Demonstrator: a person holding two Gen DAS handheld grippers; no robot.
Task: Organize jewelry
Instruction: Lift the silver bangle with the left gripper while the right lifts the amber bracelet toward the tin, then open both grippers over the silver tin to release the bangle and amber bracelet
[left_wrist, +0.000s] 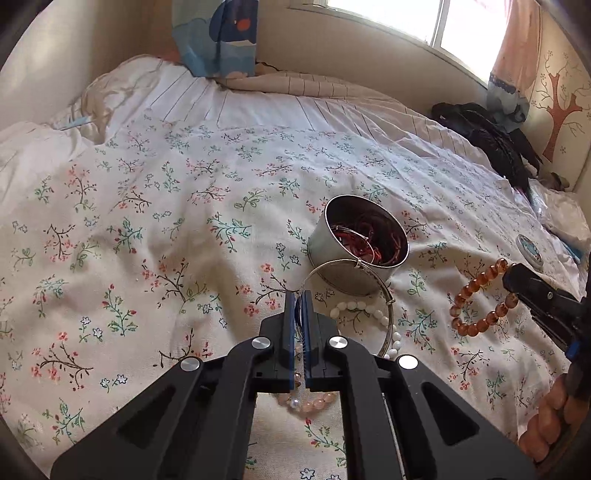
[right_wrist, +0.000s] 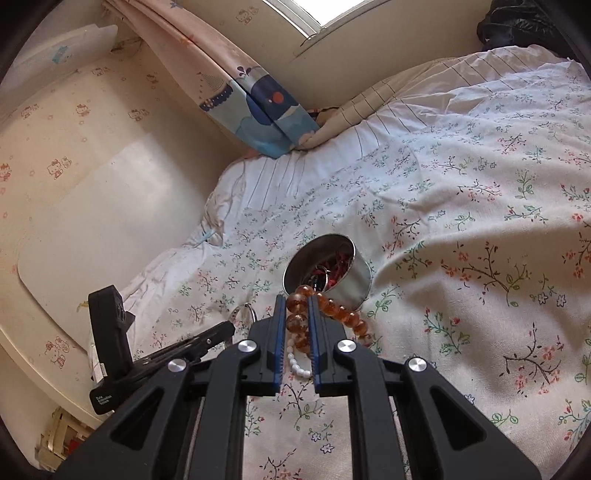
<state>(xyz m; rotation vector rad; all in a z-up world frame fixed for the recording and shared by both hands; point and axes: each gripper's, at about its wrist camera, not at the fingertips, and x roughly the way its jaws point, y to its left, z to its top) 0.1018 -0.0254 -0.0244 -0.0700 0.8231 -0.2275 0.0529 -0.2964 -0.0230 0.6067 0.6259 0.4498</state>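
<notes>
Pinching with nearly shut jaws on the left gripper (left_wrist: 300, 314), and holding a thin silver bangle (left_wrist: 384, 284) by its near edge. Standing the ring up on edge, with its far side reaching up in front of the metal tin (left_wrist: 332, 273). Seeing that tin just past the fingertips, straight ahead and a bit to the right, tipping a little on the soft flowery bedspread (left_wrist: 166, 221). Showing red cords (left_wrist: 369, 232) inside its open mouth. Leaving a white bead bracelet (left_wrist: 373, 312) and a pink bead bracelet (left_wrist: 314, 400) lying on the bed, near and under the left gripper.

Going right: gripping with the right gripper (right_wrist: 297, 306) too, jaws a little apart and pressing on the fat beads of an amber bead bracelet (right_wrist: 340, 310). Letting the rest hang down in a loop. Seeing the tin just beyond these fingertips as well, far and slightly right.

Pointing both grippers at the tin from the near side, one from the left and one from the right. Guessing the left one is a touch nearer. Probably needing to go up and over the rim next. Probably needing to tip the bangle flat too, as it is looking about as wide as the tin's mouth and maybe catching there.
</notes>
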